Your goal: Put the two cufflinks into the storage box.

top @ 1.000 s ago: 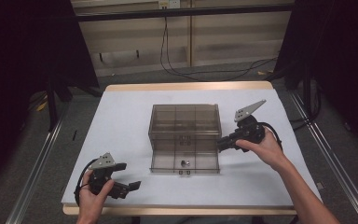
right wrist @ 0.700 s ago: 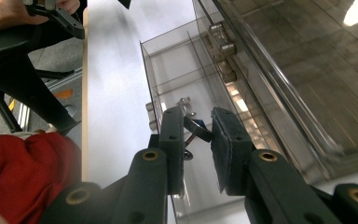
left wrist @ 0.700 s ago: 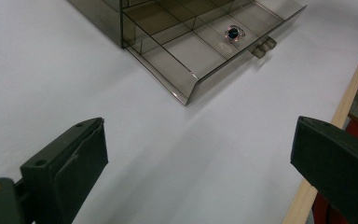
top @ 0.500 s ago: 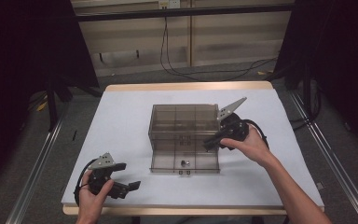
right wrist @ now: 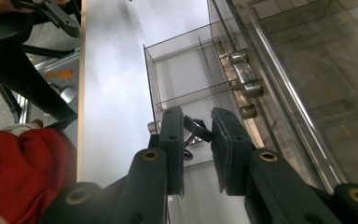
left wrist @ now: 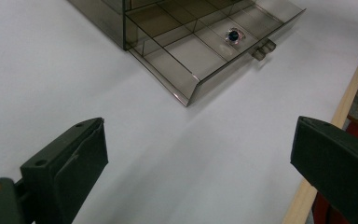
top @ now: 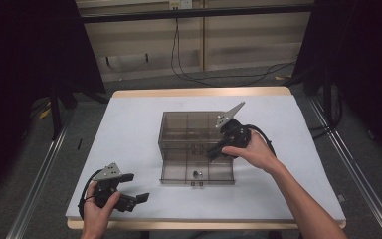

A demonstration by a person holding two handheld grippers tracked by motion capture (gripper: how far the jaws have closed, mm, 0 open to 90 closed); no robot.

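my right gripper (right wrist: 196, 140): jaws narrow, a small dark piece (right wrist: 197, 127) between them, over the open drawer (top: 197, 174);
piece axis: slanted across the jaw gap;
my left gripper (left wrist: 200, 161): jaws wide, holding nothing, above the table (top: 129, 139)

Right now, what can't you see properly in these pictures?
- High view: the right gripper tips are too small and dark to tell what they hold.
- Right gripper view: a small dark metal piece sits between the jaws; its kind is unclear, and so is whether they pinch it.
- Left gripper view: the small shiny item in the open drawer is too small to name.
- Left gripper view: the smoky box is cut off by the top edge.
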